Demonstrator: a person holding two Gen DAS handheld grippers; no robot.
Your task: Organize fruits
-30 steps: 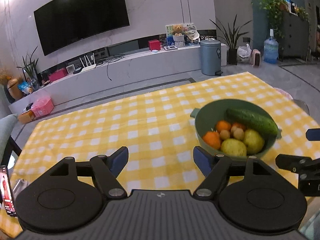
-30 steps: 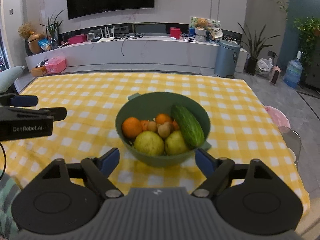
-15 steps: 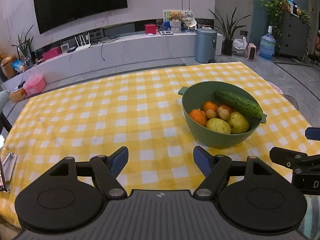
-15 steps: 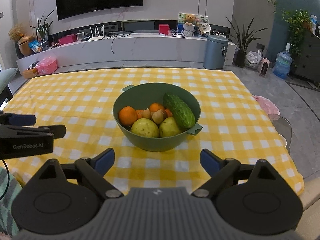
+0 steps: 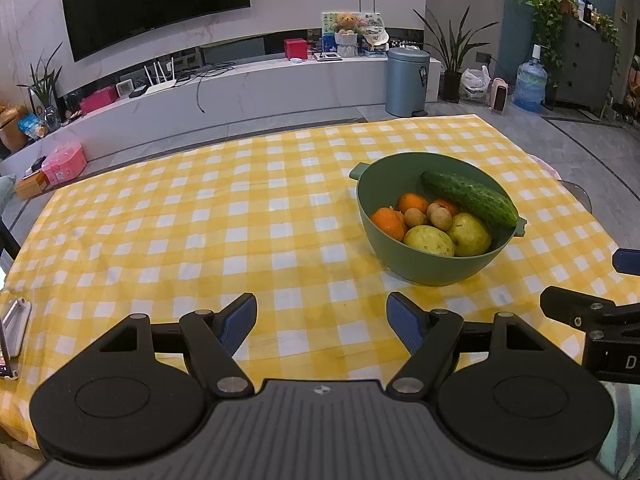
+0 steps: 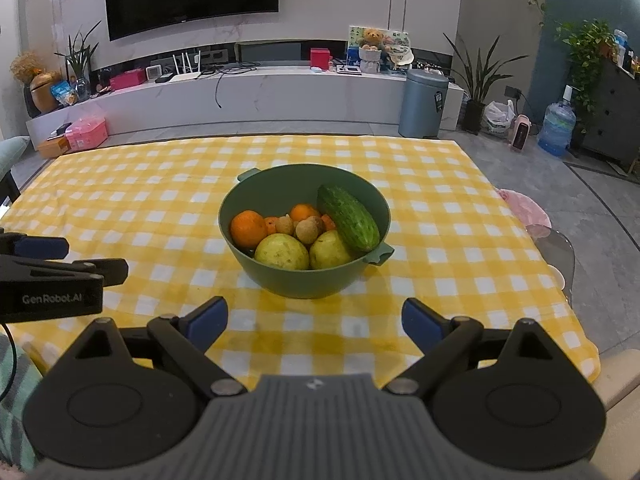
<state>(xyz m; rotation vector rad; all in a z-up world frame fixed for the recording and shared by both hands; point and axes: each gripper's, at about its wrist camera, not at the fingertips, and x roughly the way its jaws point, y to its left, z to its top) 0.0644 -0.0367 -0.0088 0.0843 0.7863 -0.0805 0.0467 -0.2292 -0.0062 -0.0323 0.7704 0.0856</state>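
Bowl (image 6: 308, 276) of fruit sits dead ahead of the right gripper (image 6: 314, 318), nearer than the left gripper (image 5: 322, 322). Both grippers gape empty. Cucumber (image 6: 347, 218) slants away leftward.

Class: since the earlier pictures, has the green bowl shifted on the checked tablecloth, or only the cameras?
Cannot tell for certain. The green bowl looks smaller against the checked tablecloth, suggesting camera retreat.

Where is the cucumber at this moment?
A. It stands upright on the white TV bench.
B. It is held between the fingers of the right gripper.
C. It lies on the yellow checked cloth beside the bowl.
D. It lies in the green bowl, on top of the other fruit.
D: the cucumber rests inside the green bowl, leaning over the fruit toward the rim.
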